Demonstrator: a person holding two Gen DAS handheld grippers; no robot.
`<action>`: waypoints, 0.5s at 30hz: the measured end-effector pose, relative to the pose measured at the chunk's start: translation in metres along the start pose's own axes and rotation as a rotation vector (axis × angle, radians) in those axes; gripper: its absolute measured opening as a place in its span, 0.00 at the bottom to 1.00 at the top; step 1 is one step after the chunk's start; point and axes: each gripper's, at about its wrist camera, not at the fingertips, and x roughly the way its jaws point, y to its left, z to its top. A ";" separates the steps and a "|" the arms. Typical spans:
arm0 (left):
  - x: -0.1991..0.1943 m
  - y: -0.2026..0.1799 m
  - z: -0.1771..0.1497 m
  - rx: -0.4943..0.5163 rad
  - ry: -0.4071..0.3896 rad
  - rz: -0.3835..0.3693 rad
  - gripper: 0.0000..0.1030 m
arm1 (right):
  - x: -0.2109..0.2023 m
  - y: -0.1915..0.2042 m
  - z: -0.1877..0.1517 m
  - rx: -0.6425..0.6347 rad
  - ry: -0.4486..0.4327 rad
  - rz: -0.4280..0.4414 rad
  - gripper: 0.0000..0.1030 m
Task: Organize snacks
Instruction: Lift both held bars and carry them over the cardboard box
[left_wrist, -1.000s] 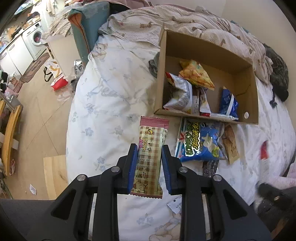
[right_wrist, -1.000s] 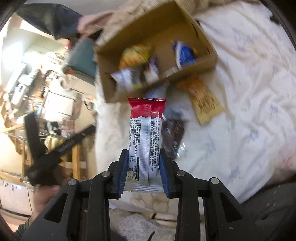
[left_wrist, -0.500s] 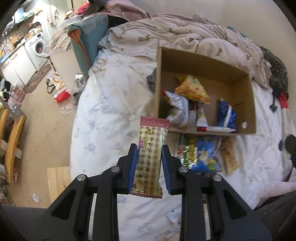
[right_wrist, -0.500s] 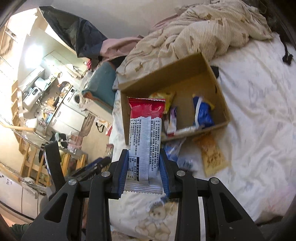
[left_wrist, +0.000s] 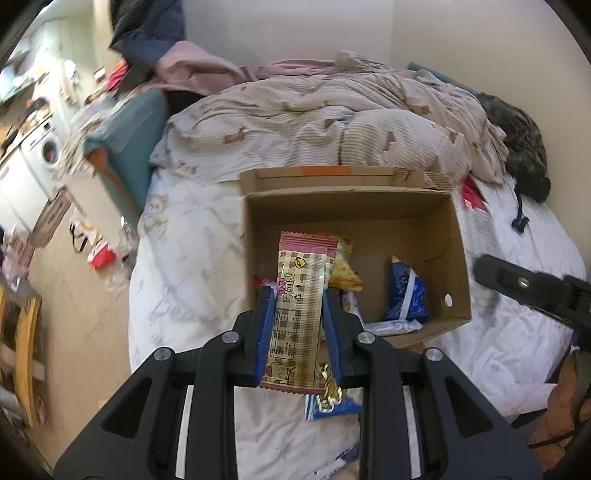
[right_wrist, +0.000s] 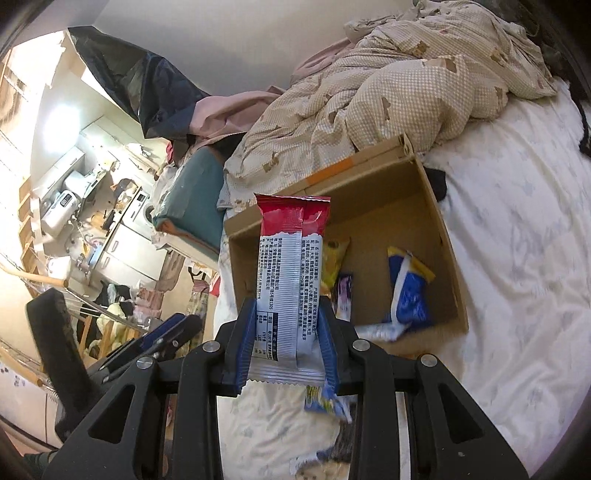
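Note:
My left gripper (left_wrist: 300, 295) is shut on a pink and tan checked snack bar (left_wrist: 301, 302), held upright above the near left part of the open cardboard box (left_wrist: 456, 236). My right gripper (right_wrist: 288, 306) is shut on a red and silver snack bar (right_wrist: 290, 258), held upright over the box's (right_wrist: 448, 258) near left corner. Inside the box lie a blue bag (left_wrist: 404, 295), a yellow bag (left_wrist: 345, 273) and a few other packets. The blue bag (right_wrist: 408, 291) and yellow bag (right_wrist: 334, 262) also show in the right wrist view.
The box sits on a white flowered bed sheet (left_wrist: 184, 258) with a rumpled beige quilt (left_wrist: 332, 118) behind it. A blue snack bag (left_wrist: 332, 406) lies on the sheet in front of the box. The floor drops off at the left, with a teal chair (left_wrist: 125, 140).
Both grippers have risen and moved forward toward the box, each still holding its bar. The box now sits directly under the bars, and loose snacks in front slid out of view.

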 end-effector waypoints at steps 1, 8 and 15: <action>0.003 -0.003 0.003 0.009 -0.003 -0.003 0.22 | 0.003 0.000 0.004 -0.006 -0.001 -0.009 0.33; 0.047 -0.004 0.011 -0.057 0.044 -0.072 0.22 | 0.033 -0.021 0.004 -0.023 0.003 -0.074 0.33; 0.078 0.003 0.000 -0.065 0.071 -0.065 0.22 | 0.064 -0.039 0.000 -0.017 0.080 -0.138 0.33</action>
